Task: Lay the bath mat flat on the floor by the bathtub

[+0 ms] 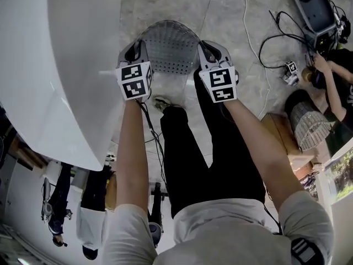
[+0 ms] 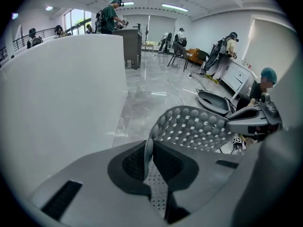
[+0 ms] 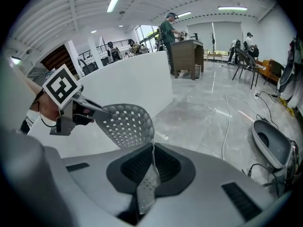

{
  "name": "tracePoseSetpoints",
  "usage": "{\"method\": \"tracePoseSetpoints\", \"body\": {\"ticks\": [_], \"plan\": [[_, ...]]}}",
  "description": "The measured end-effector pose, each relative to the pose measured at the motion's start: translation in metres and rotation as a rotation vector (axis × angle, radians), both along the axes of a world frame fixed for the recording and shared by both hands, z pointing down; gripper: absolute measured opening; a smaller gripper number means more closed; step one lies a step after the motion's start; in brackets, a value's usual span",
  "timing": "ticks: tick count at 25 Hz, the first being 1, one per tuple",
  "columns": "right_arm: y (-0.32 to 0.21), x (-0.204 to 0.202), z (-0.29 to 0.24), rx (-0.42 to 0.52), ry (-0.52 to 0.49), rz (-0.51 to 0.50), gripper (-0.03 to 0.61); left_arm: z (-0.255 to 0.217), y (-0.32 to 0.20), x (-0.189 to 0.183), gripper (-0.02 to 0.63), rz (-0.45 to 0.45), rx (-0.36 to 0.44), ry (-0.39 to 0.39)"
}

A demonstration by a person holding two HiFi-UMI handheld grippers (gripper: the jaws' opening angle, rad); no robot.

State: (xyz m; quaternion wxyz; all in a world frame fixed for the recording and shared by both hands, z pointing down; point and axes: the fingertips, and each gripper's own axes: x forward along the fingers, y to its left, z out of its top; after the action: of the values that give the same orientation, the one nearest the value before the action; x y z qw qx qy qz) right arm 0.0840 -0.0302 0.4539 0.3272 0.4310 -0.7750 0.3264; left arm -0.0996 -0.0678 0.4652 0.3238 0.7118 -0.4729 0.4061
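Both grips on mat (image 2: pixel 189 126): gripper views

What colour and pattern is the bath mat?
Grey bath mat with a grid of small holes; left gripper view shows it best.

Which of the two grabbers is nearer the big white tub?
The left gripper: it pinches one edge of the bath mat right beside the bathtub. The right gripper pinches the other edge, farther out over the floor.
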Motion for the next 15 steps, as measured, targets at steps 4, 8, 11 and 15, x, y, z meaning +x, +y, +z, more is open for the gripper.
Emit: {"method": "tracePoseSetpoints", "body": {"ticks": [4, 8, 11, 15], "plan": [[-0.009, 0.007, 0.005, 0.010, 0.016, -0.012, 0.023, -0.001, 0.004, 0.004, 0.029, -0.004, -0.009, 0.003], [-0.008, 0.000, 0.012, 0.022, 0.030, -0.030, 0.023, 0.007, 0.003, -0.004, 0.029, -0.026, -0.006, 0.016], [-0.017, -0.001, 0.024, 0.040, 0.039, -0.034, 0.023, 0.019, -0.006, -0.003, 0.029, -0.007, 0.018, 0.014], [-0.014, 0.006, 0.039, 0.075, 0.053, -0.051, 0.023, 0.031, 0.001, 0.001, 0.029, 0.006, 0.052, 0.005]]}}
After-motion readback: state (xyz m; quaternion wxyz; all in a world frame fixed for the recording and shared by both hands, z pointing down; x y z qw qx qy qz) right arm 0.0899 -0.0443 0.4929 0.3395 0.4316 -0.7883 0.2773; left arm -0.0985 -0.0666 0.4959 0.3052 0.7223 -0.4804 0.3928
